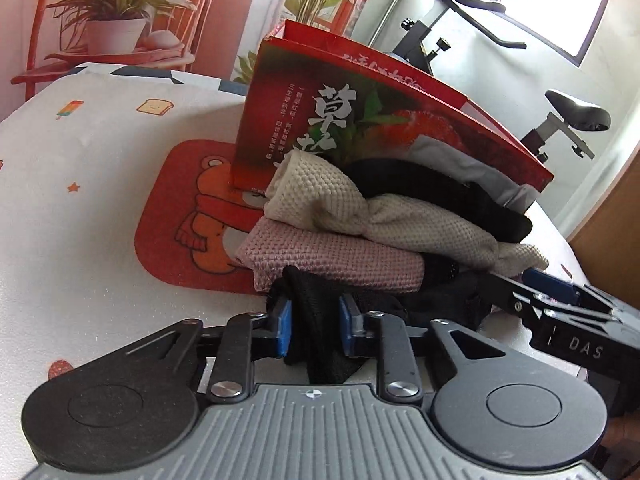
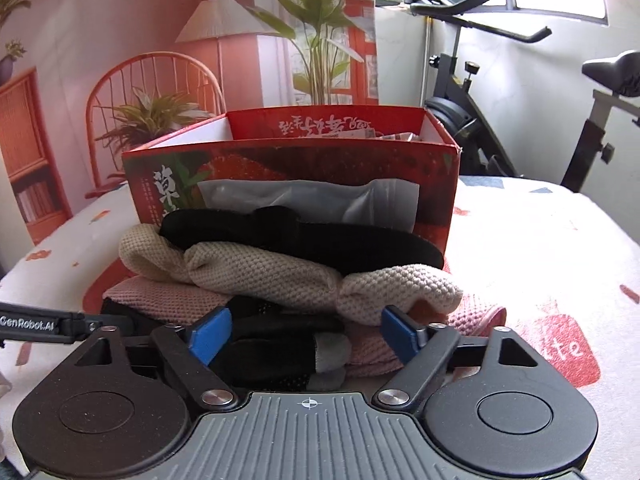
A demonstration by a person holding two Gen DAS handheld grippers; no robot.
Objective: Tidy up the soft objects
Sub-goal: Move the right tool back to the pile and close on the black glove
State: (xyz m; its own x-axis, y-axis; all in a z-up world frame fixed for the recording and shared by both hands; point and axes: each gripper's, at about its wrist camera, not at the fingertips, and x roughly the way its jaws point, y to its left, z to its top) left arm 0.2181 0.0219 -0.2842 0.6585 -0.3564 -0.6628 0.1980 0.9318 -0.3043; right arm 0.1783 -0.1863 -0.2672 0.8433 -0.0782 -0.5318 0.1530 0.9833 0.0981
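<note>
Already the left gripper [image 1: 312,326] pinches a black sock [image 1: 320,344] at the pile's near edge; the right gripper [image 2: 308,338] (spread wide) straddles its other end, box [image 2: 292,168] behind.

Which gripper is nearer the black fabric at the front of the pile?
Left. The left gripper has its pads closed on the black fabric. The right gripper is open, straddling a black-and-grey glove beside it.

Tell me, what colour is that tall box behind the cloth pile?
Red box, strawberry print; right wrist view shows it best.
</note>
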